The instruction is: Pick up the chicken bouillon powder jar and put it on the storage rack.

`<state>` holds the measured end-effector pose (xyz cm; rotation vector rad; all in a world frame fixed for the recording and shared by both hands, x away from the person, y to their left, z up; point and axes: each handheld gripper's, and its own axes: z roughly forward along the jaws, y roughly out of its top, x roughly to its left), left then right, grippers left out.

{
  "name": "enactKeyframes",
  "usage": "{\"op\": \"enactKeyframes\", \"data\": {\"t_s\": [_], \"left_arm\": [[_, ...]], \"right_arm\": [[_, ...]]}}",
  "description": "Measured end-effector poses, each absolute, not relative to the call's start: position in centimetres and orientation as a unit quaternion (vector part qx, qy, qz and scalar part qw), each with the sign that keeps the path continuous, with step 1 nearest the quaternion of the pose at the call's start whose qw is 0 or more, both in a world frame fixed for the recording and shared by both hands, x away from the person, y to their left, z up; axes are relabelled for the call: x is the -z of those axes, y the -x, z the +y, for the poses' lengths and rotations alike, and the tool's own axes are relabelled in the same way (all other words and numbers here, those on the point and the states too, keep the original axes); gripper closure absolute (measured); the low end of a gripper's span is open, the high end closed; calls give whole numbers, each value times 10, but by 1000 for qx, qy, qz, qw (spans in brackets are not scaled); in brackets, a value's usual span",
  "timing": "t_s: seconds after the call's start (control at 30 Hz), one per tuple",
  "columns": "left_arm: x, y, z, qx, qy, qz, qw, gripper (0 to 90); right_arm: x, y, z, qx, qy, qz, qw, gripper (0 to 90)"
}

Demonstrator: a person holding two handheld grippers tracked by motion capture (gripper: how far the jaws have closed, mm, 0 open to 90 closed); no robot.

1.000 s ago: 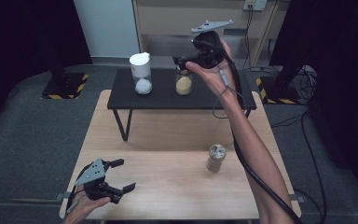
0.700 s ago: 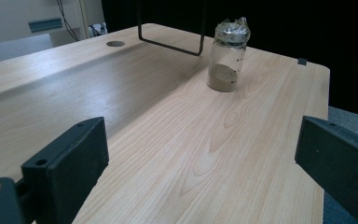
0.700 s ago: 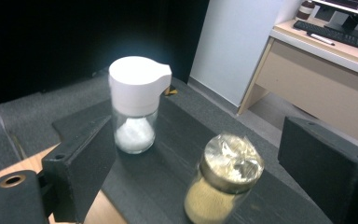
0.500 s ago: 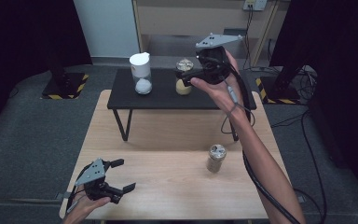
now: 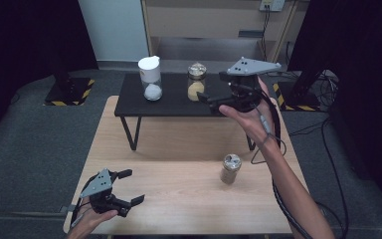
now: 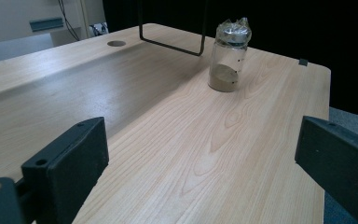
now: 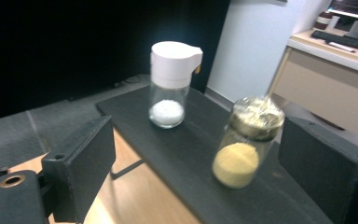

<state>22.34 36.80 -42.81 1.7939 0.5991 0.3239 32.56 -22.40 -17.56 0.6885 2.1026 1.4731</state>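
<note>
The right claw [image 5: 210, 101] is held above the black shelf [image 5: 174, 102], a low dark stand on the far part of the wooden desk [image 5: 179, 149]. Its jaws stand apart with nothing between them. It points toward the jar of yellow grains [image 5: 196, 82], which stands upright on the shelf with a crinkled foil-like cover on top. In the right gripper view that jar [image 7: 247, 142] sits ahead of the two black jaws, nearer the right-hand one, and neither jaw touches it. To the jar's left on the same shelf stands a glass shaker with a white cap [image 5: 149, 78], well apart from it, with white grains in its bottom.

The left claw [image 5: 129, 187] rests low over the near left corner of the desk, jaws wide apart and empty. Ahead of it in the left gripper view stands a jar with brown contents [image 6: 229, 55], upright on the desk and well clear of both claws; in the high view it is at the desk's right side, below the right forearm.
</note>
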Motion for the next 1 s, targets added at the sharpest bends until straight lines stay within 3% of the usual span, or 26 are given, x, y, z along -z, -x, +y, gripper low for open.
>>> {"op": "enactKeyframes", "data": {"t_s": [1.0], "left_arm": [[428,-224,368,-136,-766,259,573,18]], "right_arm": [[235,-272,-254,-543,-219,787,192,109]]}}
